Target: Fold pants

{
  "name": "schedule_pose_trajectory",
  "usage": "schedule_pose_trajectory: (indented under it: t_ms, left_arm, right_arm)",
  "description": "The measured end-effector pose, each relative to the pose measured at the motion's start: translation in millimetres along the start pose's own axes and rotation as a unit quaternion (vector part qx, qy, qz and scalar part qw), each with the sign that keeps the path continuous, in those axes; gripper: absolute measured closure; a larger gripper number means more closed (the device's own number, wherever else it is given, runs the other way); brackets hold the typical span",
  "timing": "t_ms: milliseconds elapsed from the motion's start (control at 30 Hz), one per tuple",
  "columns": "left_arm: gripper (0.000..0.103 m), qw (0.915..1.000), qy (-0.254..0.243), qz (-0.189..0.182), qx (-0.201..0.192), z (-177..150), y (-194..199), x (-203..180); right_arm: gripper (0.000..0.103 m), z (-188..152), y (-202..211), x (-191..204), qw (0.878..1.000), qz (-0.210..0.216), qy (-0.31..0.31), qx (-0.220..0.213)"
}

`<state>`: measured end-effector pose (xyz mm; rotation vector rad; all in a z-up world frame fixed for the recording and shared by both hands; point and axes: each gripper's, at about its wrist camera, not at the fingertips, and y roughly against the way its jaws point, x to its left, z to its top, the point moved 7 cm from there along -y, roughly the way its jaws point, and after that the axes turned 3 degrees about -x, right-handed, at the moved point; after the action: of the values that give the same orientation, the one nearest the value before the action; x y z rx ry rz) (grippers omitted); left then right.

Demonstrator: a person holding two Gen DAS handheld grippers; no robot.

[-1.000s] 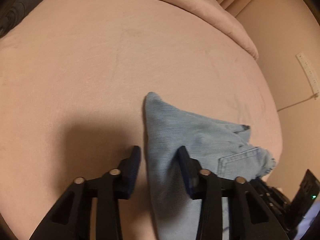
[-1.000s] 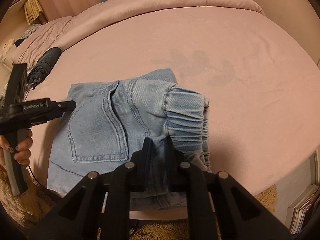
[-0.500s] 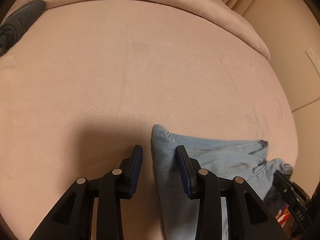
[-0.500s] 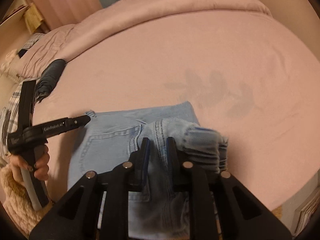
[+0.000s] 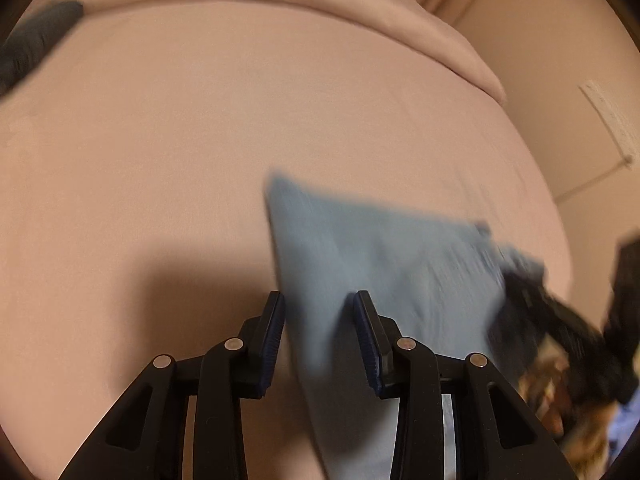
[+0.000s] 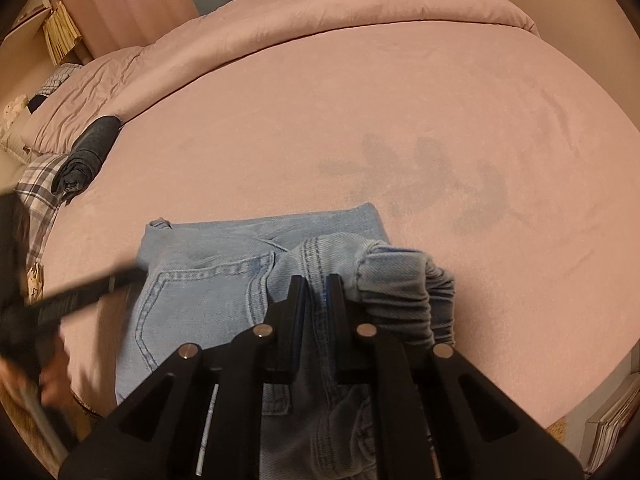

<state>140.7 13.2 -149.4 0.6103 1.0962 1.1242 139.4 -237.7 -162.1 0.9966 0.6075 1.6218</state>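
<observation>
Light blue jeans (image 6: 200, 280) lie folded near the front edge of the pink bed (image 6: 400, 120). My right gripper (image 6: 315, 284) is shut on a stitched seam beside the gathered elastic waistband (image 6: 400, 284), which bunches up to its right. In the left wrist view the jeans (image 5: 380, 264) are blurred. My left gripper (image 5: 319, 308) hangs open over their left edge, with denim under the gap and neither pad pressing on it. In the right wrist view a hand (image 6: 52, 376) holds the left gripper (image 6: 80, 300), its tip at the jeans' left side.
A dark rolled garment (image 6: 90, 152) and plaid cloth (image 6: 38, 184) lie at the bed's left edge. A pink duvet (image 6: 320, 12) is heaped along the far side. Stacked books (image 6: 616, 420) stand on the floor at the lower right.
The waistband end, flat a second ago, is now bunched up beside the shut right gripper. The left gripper has shifted along the jeans' edge and its view is now blurred.
</observation>
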Motion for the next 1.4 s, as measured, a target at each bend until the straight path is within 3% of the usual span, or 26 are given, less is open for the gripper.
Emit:
schedule_pose_trajectory:
  t_ms: [233, 367, 633, 767, 900, 1033, 1133, 1400]
  left_arm:
    - [0.065, 0.9998, 0.004, 0.017, -0.002, -54.5, 17.6, 2.3]
    - [0.065, 0.9996, -0.005, 0.028, -0.008, -66.6, 30.5, 6.4]
    - [0.065, 0.9996, 0.028, 0.0, 0.01, -96.1, 47.5, 15.4]
    - [0.066, 0.999, 0.036, -0.02, 0.013, -96.8, 58.1, 19.7]
    - [0.067, 0.9985, 0.03, -0.042, 0.019, -93.4, 55.1, 6.0]
    - [0.066, 0.9989, 0.02, -0.015, 0.04, -97.1, 32.8, 0.7]
    - [0.066, 0.9991, 0.012, -0.004, 0.041, -95.6, 29.5, -3.6]
    - [0.066, 0.9993, 0.011, 0.004, 0.037, -98.6, 26.6, -9.6]
  right_arm:
    - [0.095, 0.4, -0.1, -0.3, 1.0, 0.0, 0.003, -0.002]
    - [0.095, 0.0, 0.4, -0.1, 1.0, 0.002, 0.003, -0.003]
    - [0.091, -1.2, 7.1, 4.5, 1.0, 0.006, 0.011, -0.011]
    - [0.078, -4.0, 23.0, 11.1, 1.0, 0.022, 0.005, -0.007]
    - [0.067, -13.6, 46.6, 27.1, 0.999, 0.02, 0.041, -0.018]
    - [0.065, -41.4, 43.2, 37.1, 0.997, 0.039, 0.058, 0.022]
    - [0.065, -66.5, 23.8, 32.1, 0.996, 0.01, 0.076, 0.055]
    - [0.065, -77.4, 20.5, 33.5, 0.995, -0.001, 0.09, 0.047]
